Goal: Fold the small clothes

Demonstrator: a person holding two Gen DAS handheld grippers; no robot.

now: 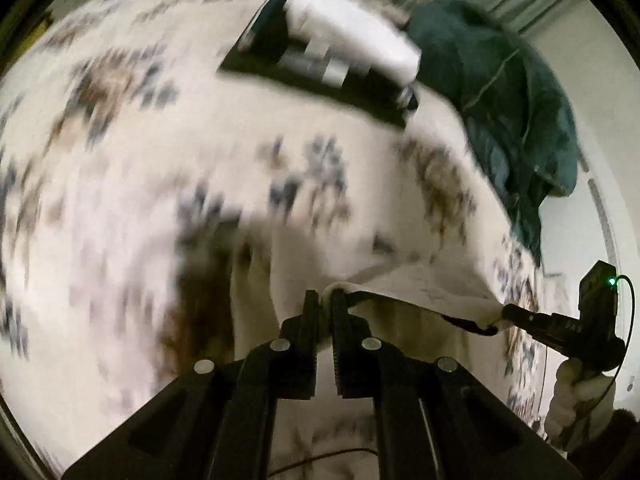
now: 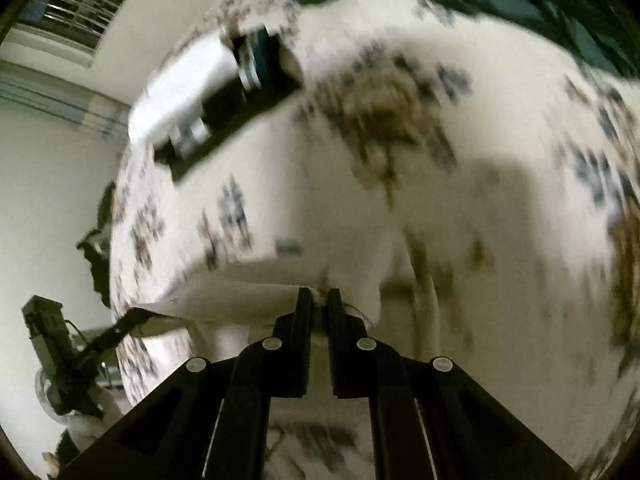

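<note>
A small white garment [image 1: 420, 284] hangs stretched between both grippers above a floral-print bed. My left gripper [image 1: 327, 296] is shut on one corner of its edge. The right gripper shows in the left wrist view [image 1: 508, 314] at the right, pinching the other corner. In the right wrist view my right gripper [image 2: 319, 298] is shut on the white garment [image 2: 240, 300], and the left gripper [image 2: 138, 316] holds the far corner at lower left. Both views are motion-blurred.
The bed cover [image 1: 140, 160] is white with blue and brown flowers. A black-and-white folded stack [image 1: 332, 60] lies on it, also in the right wrist view [image 2: 216, 96]. A dark green garment [image 1: 504, 96] is heaped beyond it. A window [image 2: 84, 4] is at upper left.
</note>
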